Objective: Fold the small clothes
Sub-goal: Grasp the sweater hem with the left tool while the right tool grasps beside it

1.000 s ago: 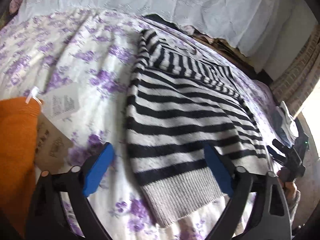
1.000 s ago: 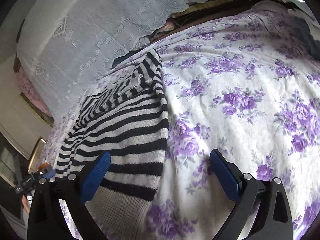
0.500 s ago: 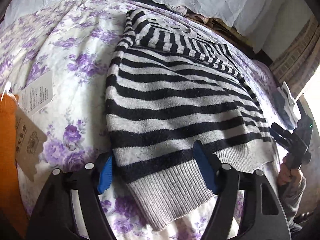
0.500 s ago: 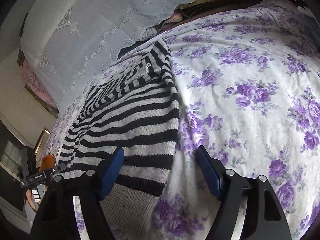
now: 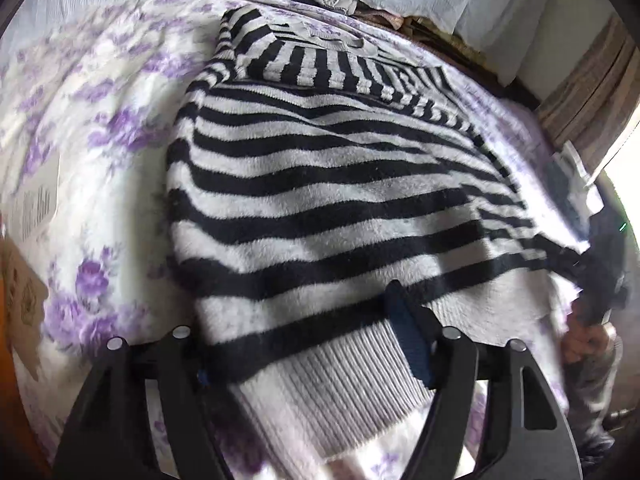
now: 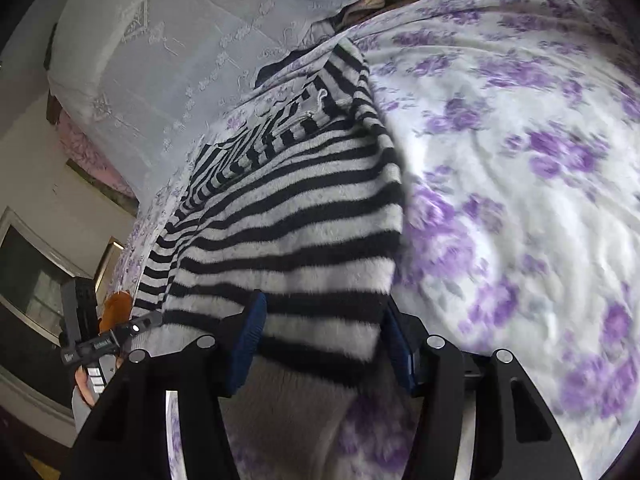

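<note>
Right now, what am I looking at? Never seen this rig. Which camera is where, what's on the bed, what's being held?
There is no robot arm: a person holds a two-finger claw in each hand, and each claw carries a fisheye camera looking out along its fingers. One picture is from the left claw, the other from the right claw. A black-and-white striped sweater lies flat on a purple floral bedspread. Each claw straddles a bottom corner of the sweater near its grey ribbed hem, fingers still apart, not yet clamped. Paper tags lie at the left.
</note>
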`<state>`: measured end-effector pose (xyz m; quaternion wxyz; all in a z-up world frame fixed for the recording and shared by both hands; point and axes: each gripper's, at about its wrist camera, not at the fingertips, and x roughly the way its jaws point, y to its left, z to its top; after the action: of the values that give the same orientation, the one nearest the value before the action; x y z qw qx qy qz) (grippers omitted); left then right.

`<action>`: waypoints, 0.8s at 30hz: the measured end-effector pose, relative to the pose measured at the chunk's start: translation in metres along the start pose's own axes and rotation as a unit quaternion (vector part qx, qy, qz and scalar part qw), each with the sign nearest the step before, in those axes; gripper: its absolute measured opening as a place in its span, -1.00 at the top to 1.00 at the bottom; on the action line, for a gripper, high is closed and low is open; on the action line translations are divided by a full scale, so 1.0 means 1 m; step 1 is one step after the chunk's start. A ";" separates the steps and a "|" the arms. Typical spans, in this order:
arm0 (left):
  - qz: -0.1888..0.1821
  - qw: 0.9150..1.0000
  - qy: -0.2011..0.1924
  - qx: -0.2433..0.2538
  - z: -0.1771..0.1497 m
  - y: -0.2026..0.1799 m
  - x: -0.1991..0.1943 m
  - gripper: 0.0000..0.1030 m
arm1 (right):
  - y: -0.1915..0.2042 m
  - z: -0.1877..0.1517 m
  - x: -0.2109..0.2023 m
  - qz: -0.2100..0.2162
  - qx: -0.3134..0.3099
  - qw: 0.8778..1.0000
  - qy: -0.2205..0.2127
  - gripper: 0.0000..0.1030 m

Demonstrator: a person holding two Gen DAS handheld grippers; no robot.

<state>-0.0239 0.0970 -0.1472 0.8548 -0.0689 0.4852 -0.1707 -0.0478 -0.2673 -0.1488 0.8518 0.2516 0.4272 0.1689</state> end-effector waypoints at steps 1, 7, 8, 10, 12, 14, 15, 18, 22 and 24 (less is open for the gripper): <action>0.007 1.000 -0.004 0.002 -0.001 -0.001 -0.001 -0.07 | -0.001 -0.001 0.000 0.001 0.001 1.000 0.002 0.14; -0.029 0.997 -0.017 -0.065 -0.003 0.030 -0.012 0.58 | -0.004 -0.016 -0.010 0.015 0.004 1.000 0.004 0.39; -0.030 0.997 -0.016 -0.066 -0.003 0.031 -0.012 0.58 | -0.004 -0.015 -0.009 0.012 0.000 1.000 0.008 0.38; -0.025 0.998 -0.010 -0.062 -0.001 0.029 -0.008 0.50 | -0.002 -0.014 -0.006 0.013 -0.007 1.000 0.014 0.28; -0.027 0.997 -0.006 -0.070 0.002 0.030 -0.004 0.46 | -0.001 -0.014 -0.006 0.013 -0.007 1.000 0.010 0.24; -0.033 0.997 -0.009 -0.075 0.002 0.032 -0.005 0.47 | -0.004 -0.015 -0.010 0.019 0.002 1.000 0.000 0.45; -0.034 0.997 -0.012 -0.074 0.002 0.031 -0.006 0.60 | -0.006 -0.015 -0.011 0.025 0.007 1.000 -0.003 0.63; -0.032 0.997 -0.032 -0.061 -0.001 0.027 -0.014 0.82 | -0.005 -0.016 -0.016 0.028 0.004 0.999 -0.018 0.73; -0.036 0.995 -0.075 -0.057 -0.003 0.027 -0.035 0.91 | -0.001 -0.016 -0.034 0.046 -0.003 0.997 -0.056 0.76; -0.044 0.993 -0.096 -0.059 -0.005 0.028 -0.047 0.91 | -0.003 -0.018 -0.041 0.053 0.002 0.996 -0.066 0.76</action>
<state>-0.0444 0.1399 -0.1202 0.8837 -0.1569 0.4063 -0.1715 -0.0861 -0.2851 -0.1333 0.8674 0.2861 0.3570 0.1958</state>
